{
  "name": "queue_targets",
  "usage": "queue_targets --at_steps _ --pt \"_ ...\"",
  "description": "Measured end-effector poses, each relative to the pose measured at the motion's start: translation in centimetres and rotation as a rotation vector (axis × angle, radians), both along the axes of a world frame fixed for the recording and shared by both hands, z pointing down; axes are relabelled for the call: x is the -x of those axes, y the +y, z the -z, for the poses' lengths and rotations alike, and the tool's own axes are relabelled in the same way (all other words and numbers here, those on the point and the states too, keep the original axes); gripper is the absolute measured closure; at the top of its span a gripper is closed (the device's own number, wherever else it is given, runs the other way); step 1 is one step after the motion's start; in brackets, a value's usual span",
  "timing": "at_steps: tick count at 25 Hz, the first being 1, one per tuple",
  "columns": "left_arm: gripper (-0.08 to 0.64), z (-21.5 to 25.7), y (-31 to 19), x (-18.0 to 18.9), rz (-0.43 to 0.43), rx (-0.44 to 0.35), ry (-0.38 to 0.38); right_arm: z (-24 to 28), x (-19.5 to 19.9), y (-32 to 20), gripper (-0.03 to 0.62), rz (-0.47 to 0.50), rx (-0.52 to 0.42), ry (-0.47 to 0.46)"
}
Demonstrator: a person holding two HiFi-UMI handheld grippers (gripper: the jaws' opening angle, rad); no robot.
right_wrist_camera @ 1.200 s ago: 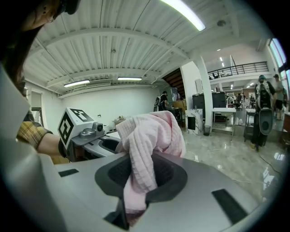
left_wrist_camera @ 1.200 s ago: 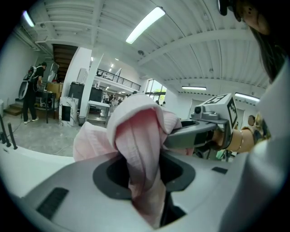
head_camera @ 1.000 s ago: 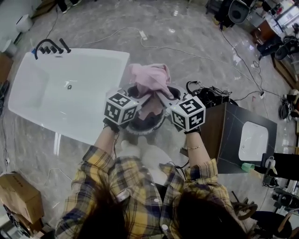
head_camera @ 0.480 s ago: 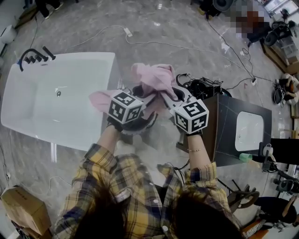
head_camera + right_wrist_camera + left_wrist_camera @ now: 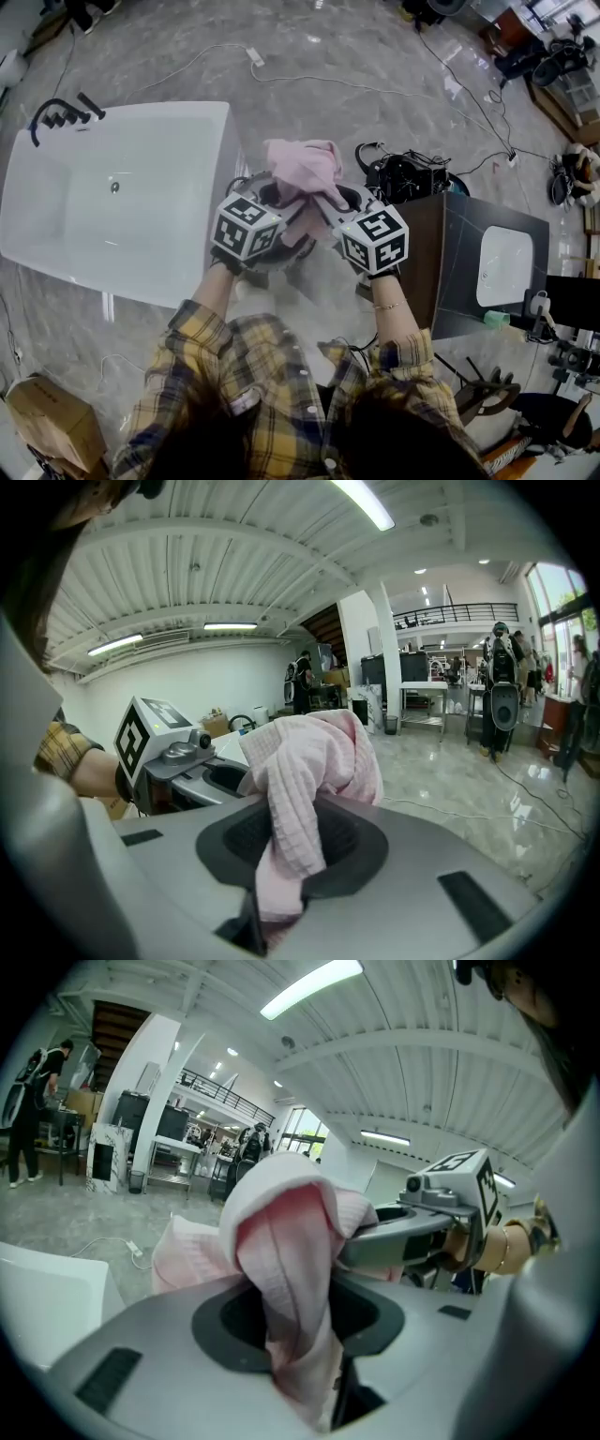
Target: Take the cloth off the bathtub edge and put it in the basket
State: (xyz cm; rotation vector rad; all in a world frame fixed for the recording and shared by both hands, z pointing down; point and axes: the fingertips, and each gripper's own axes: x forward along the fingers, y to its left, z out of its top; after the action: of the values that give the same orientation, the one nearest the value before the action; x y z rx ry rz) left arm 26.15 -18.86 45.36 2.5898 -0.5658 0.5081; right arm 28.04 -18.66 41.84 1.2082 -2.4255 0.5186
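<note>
Both grippers hold one pink cloth (image 5: 303, 170) bunched between them, above a dark round basket (image 5: 281, 246) that shows partly under the hands. My left gripper (image 5: 279, 200) is shut on a fold of the cloth (image 5: 286, 1279), which rises out of its jaws. My right gripper (image 5: 326, 202) is shut on another fold of the cloth (image 5: 300, 808). The white bathtub (image 5: 112, 197) lies to the left, its edge bare. Each gripper's marker cube shows in the other's view: the right one (image 5: 459, 1180) and the left one (image 5: 150, 728).
A dark cabinet with a white basin (image 5: 487, 267) stands to the right. Black cables and gear (image 5: 408, 173) lie on the marble floor beyond the basket. A cardboard box (image 5: 52, 422) sits at the lower left. The tub's black tap (image 5: 61, 117) is at its far corner.
Both grippers have come down and a little nearer together with the cloth. The flap that hung out to the left half a second ago is now gathered in over the basket.
</note>
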Motion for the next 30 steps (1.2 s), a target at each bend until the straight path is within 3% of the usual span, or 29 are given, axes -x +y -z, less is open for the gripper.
queue_targets --at_steps 13,21,30 --pt "0.399 -9.9 -0.9 4.6 0.056 0.054 -0.093 -10.0 4.4 -1.2 0.508 0.038 0.11 0.013" --pt "0.399 -17.6 -0.7 7.8 0.091 0.132 -0.142 -17.6 7.2 -1.2 0.508 0.051 0.194 0.027" --pt "0.399 -26.9 0.6 8.7 0.118 0.249 -0.202 -27.0 7.5 -0.4 0.508 0.038 0.296 0.022"
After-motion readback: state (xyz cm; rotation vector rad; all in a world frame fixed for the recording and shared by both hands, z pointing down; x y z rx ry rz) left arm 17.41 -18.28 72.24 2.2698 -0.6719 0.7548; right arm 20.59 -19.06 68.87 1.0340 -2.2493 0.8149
